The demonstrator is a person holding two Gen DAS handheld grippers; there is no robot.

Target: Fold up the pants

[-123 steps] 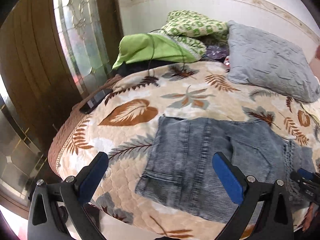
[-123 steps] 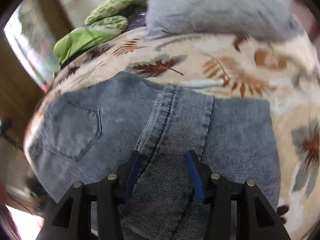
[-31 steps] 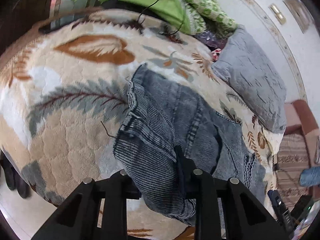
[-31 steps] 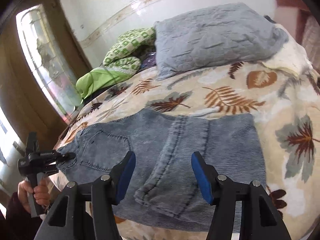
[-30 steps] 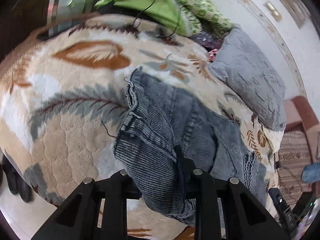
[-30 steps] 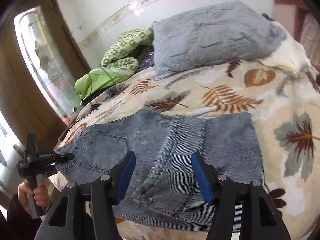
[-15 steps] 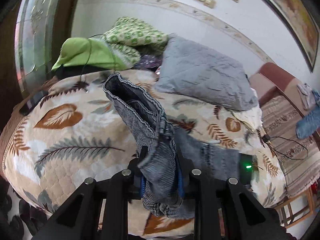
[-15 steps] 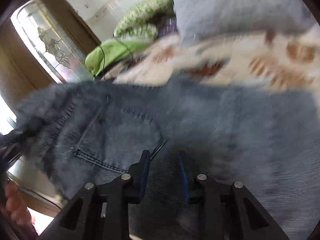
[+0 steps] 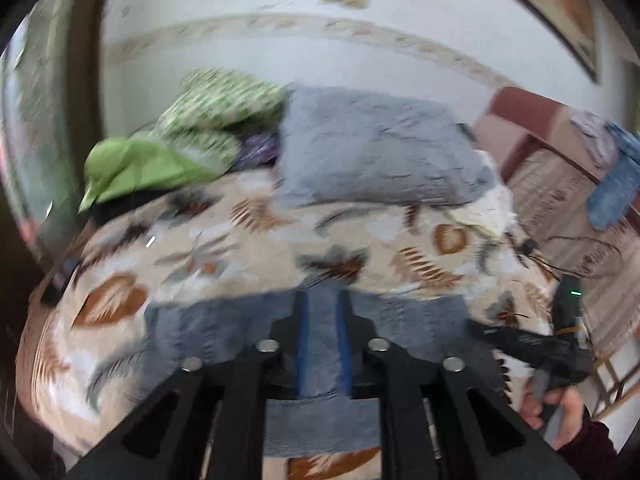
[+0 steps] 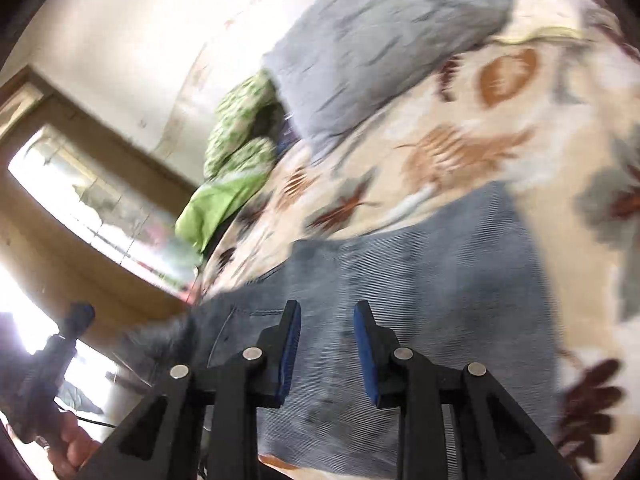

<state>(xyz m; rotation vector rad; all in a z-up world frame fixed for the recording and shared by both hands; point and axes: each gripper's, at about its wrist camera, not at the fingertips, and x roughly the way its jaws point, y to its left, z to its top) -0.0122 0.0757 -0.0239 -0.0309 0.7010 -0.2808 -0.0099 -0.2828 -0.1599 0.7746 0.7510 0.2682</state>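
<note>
The left claw (image 9: pixel 322 332), at lower centre, is gripping a fold of the pants (image 9: pixel 224 320) while its jaws are easing apart. The right claw (image 10: pixel 326 344) is narrowed over denim on the bed (image 9: pixel 248 240); grip unclear. Best lay the fold flat, edges aligned.

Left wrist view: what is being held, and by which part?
The left gripper pinches a fold of the jeans, jaws opening. Whether the right gripper grips them cannot be told.

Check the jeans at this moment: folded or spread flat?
Mid-fold. The jeans lie partly flat on the leaf-print bedspread, while the left gripper holds a raised band of denim between its opening jaws.
</note>
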